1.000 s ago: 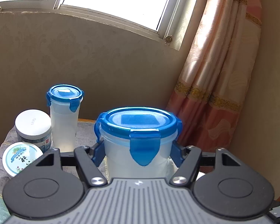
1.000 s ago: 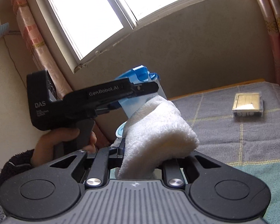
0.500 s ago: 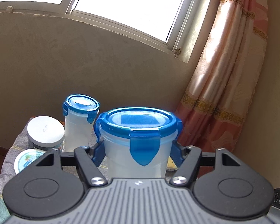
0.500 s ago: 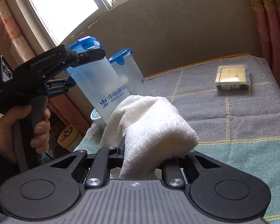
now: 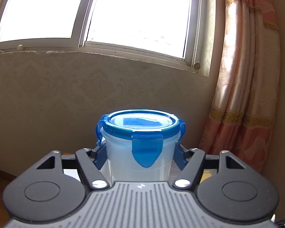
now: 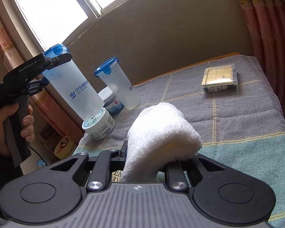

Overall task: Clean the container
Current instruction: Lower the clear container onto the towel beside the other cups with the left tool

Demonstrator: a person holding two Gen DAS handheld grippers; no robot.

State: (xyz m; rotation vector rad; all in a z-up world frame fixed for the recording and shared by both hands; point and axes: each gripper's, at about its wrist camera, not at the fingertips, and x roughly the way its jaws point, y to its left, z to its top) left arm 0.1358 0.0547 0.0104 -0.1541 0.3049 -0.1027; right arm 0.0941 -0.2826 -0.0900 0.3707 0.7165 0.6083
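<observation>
My left gripper (image 5: 140, 153) is shut on a tall translucent container (image 5: 140, 159) with a blue clip-on lid, holding it upright near the top. In the right wrist view a hand holds that gripper at the left, and the container (image 6: 74, 89) hangs above a small white jar (image 6: 98, 125). A folded white towel (image 6: 161, 133) sits in my right gripper (image 6: 157, 159), which is shut on it. The towel covers the fingertips. It is lower than the container and to its right, apart from it.
A second blue-lidded container (image 6: 119, 87) stands on the table's grey and teal cloth (image 6: 237, 123), with another white jar (image 6: 110, 102) beside it. A clear box (image 6: 220, 77) lies at the far right. A wall, a window and pink curtains (image 5: 245, 95) stand behind.
The left gripper rose and turned with the container, and the standing container and jars dropped out of its view. The right gripper sank with the towel, which now sits apart from the held container.
</observation>
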